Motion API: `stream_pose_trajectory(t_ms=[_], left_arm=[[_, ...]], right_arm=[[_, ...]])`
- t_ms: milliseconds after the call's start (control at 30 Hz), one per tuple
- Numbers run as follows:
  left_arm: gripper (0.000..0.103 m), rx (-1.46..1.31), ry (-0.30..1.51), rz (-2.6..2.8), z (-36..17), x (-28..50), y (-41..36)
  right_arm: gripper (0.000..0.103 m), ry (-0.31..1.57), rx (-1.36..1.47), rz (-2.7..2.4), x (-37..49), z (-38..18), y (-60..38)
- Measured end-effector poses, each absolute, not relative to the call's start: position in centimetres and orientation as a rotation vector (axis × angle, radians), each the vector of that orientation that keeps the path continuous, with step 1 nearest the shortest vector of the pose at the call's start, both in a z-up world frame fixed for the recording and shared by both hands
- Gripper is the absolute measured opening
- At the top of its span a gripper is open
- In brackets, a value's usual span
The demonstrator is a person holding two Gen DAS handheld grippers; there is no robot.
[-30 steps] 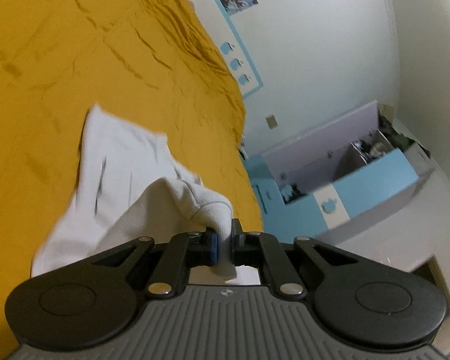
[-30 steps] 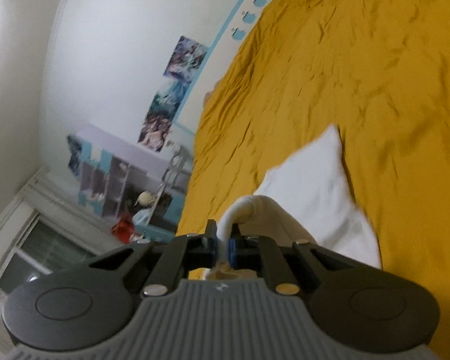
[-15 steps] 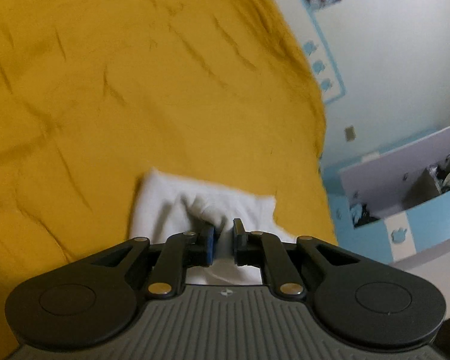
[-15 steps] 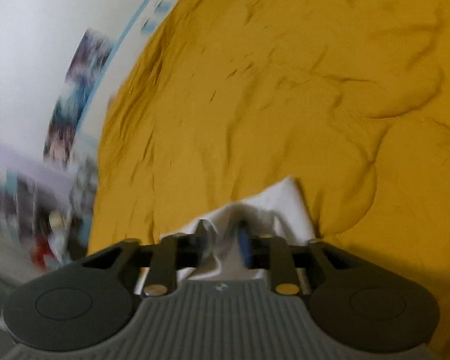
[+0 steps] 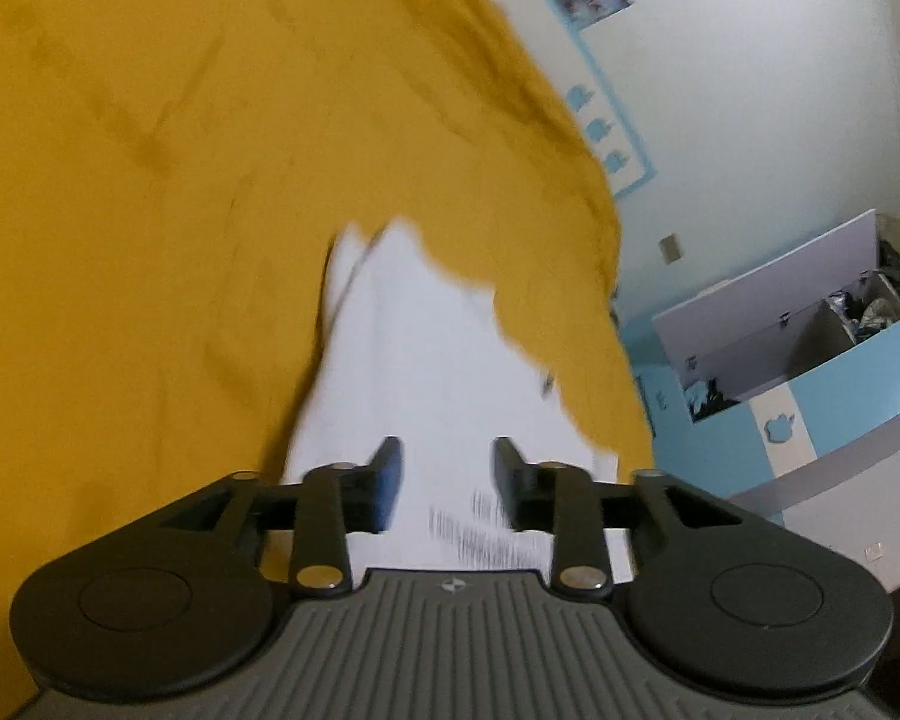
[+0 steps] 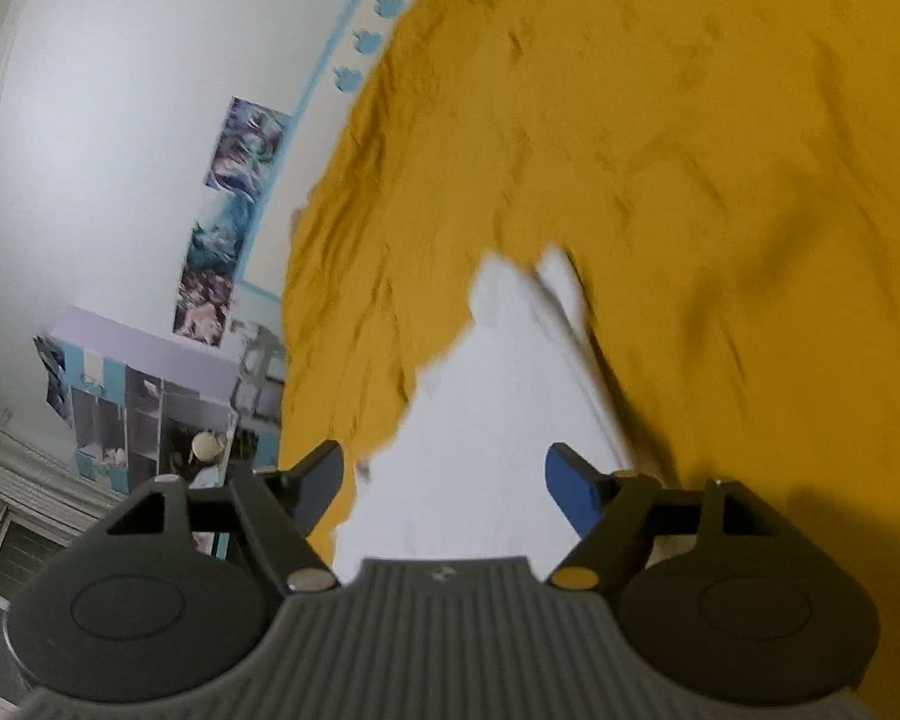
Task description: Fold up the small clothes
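A small white garment (image 5: 426,372) lies spread on the mustard-yellow bed cover (image 5: 150,180). In the left wrist view it runs from under my left gripper (image 5: 444,465) away toward the far end of the bed. The left jaws are opening, and the pads do not press on the cloth beneath them. In the right wrist view the same white garment (image 6: 498,396) stretches ahead of my right gripper (image 6: 444,474). Its jaws are opening wide, with the cloth lying below and between the fingers, not pinched. Both views are blurred.
The yellow bed cover (image 6: 690,180) fills most of both views. A white wall with posters (image 6: 234,180) and a blue-framed board runs along the bed's edge. A blue and lilac cabinet (image 5: 810,372) stands beyond the bed; shelves (image 6: 138,408) with clutter sit by a window.
Both grippers were shut on bunched corners of the white garment a second ago. They lowered it, let go, and now stand open above the cloth, which lies flatter on the bed.
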State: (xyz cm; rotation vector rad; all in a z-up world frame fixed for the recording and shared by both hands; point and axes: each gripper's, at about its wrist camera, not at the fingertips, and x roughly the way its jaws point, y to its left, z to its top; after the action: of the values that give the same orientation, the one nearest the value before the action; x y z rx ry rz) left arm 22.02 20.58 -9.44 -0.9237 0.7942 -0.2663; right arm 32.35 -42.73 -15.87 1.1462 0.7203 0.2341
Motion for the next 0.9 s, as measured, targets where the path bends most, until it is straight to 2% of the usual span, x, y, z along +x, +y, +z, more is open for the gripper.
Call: stream_pose_trajectory(t_ms=[67, 133, 333, 667, 767, 800, 833, 867, 900], left_arm=[[0.050, -0.930, 0.835, -0.234, -10.2, 20.6, 19.2], [0.060, -0.931, 0.855, -0.186, -11.0, 20.1, 18.1], [0.064, -1.112, 0.936, -0.040, -14.7, 21.6, 16.9], [0.074, -1.221, 0.837, 0.021, -17.1, 25.2, 16.2], [0.062, -1.236, 0.793, -0.017, -17.3, 25.7, 16.0], [0.054, -1.247, 0.786, -0.019, -17.5, 26.0, 15.9], [0.039, -1.259, 0.785, -0.019, -17.7, 26.2, 15.8], [0.031, -1.269, 0.787, -0.017, -17.9, 26.3, 15.7], [0.015, -1.282, 0.790, -0.014, -18.2, 26.3, 15.7]], right_arm=[[0.072, 0.763, 1.172, 0.224, 30.0, -16.4, -41.4], [0.072, 0.788, 1.176, 0.204, 28.8, -17.3, -40.5], [0.071, 0.817, 1.172, 0.128, 27.4, -19.6, -38.5], [0.074, 0.795, 1.129, 0.056, 32.1, -20.8, -36.5], [0.075, 0.790, 1.100, 0.040, 33.7, -20.7, -35.5], [0.075, 0.794, 1.080, 0.036, 34.1, -20.7, -35.3], [0.075, 0.790, 1.063, 0.034, 34.5, -20.5, -34.9], [0.074, 0.784, 1.053, 0.030, 34.5, -20.6, -34.8], [0.063, 0.776, 1.044, 0.029, 34.6, -20.5, -34.7]])
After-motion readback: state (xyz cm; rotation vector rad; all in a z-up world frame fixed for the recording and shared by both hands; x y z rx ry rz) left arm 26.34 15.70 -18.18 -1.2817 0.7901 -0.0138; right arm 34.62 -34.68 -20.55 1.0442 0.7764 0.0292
